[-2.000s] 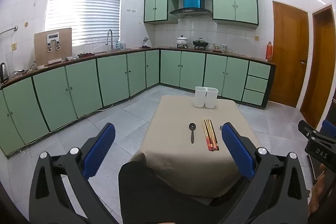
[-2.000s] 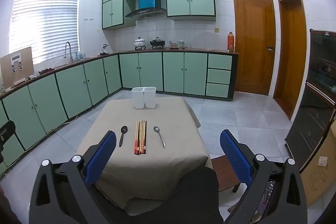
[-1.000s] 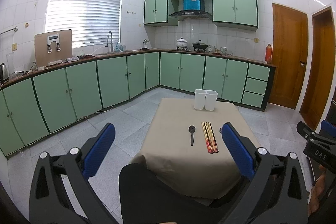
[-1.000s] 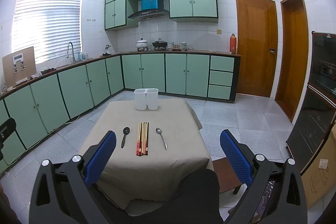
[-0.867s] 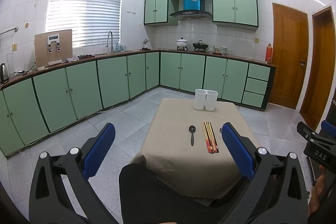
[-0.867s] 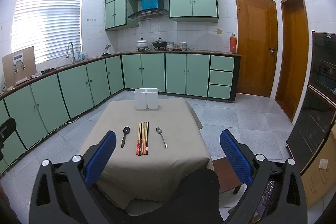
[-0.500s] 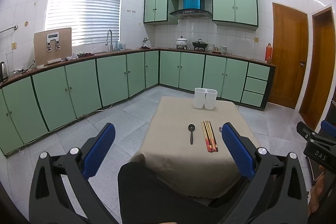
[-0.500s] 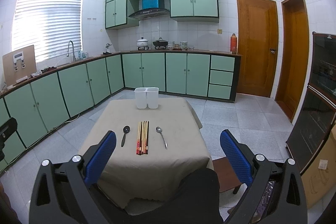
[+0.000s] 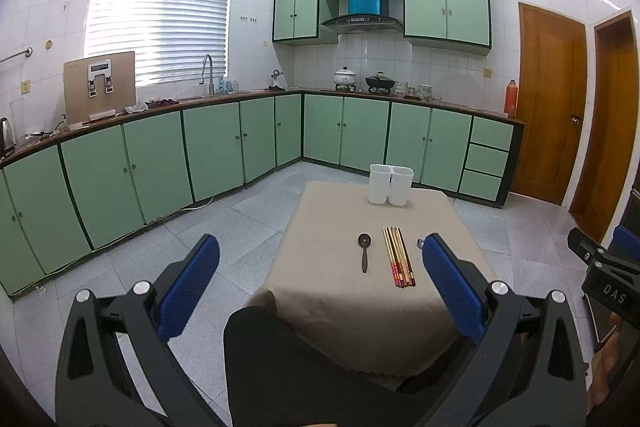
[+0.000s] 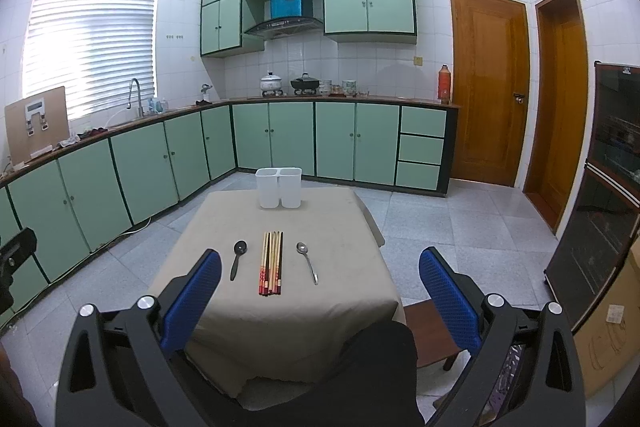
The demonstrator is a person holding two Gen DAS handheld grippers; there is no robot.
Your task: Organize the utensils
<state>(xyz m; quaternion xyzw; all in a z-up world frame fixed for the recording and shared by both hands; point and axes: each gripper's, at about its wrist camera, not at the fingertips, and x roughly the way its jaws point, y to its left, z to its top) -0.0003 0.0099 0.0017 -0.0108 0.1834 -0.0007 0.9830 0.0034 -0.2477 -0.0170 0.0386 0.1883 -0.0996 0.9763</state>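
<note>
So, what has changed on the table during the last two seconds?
Nothing visibly changed. The black spoon, chopsticks, metal spoon and white holder lie as before; both tools, left and right, stay open and empty, short of the table.

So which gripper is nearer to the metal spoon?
Right. The right gripper faces the table with the metal spoon between its fingers' lines. The left gripper is off left; its right finger hides most of it.

Black spoon (image 10: 238, 259), chopsticks (image 10: 271, 263), steel spoon (image 10: 307, 261) lie parallel before upright white holder (image 10: 279, 187).
</note>
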